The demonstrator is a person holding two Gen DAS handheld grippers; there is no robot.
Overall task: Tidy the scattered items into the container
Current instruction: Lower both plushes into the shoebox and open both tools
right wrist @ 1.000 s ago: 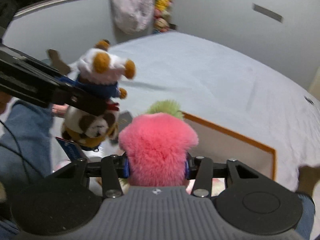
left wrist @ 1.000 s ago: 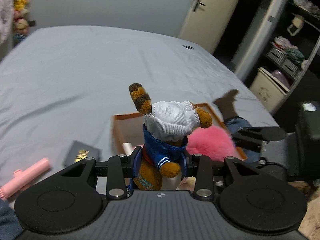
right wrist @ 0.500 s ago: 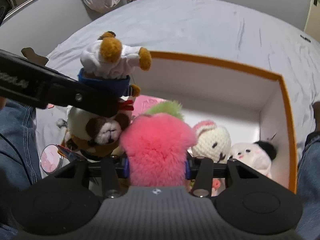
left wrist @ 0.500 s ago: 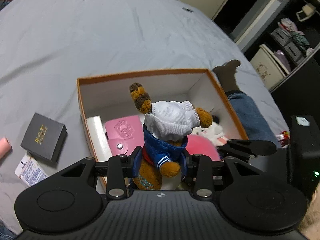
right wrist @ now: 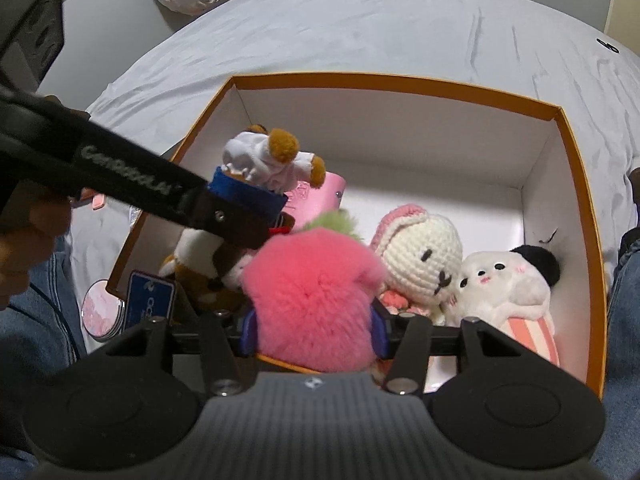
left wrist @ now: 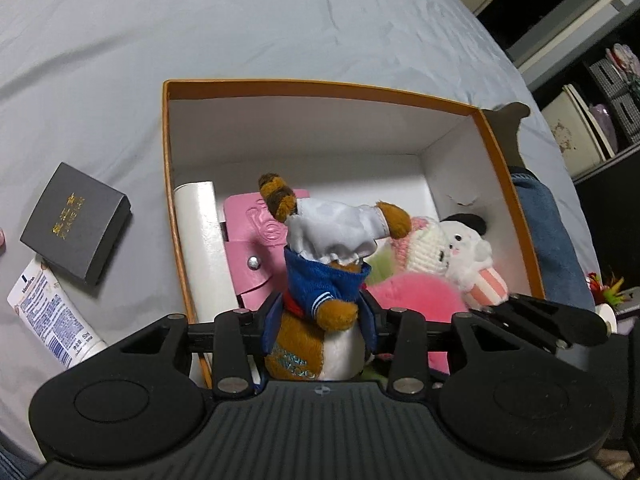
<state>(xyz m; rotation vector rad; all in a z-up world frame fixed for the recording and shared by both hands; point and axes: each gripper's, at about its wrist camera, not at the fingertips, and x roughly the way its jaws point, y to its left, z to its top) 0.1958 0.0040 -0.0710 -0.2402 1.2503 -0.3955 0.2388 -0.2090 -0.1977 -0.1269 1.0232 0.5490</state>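
Your left gripper (left wrist: 320, 316) clamps the soft brown plush dog in blue jacket (left wrist: 320, 280); your right gripper (right wrist: 312, 320) squeezes the fluffy pink plush (right wrist: 312, 284). Both look light and squashy: grip mid-body over the orange-rimmed cardboard box (left wrist: 320, 84).

The right gripper (right wrist: 312, 330) is clamping a fluffy pink plush (right wrist: 310, 300) over the orange-rimmed white cardboard box (right wrist: 576, 184), beside a cream crocheted bunny (right wrist: 420, 258).

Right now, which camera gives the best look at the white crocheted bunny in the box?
The right wrist view: the crocheted bunny faces the camera, eyes and nose unobstructed, beside the pink fluffy toy. In the left wrist view the bunny is partly hidden behind the brown plush dog held in the left tool.
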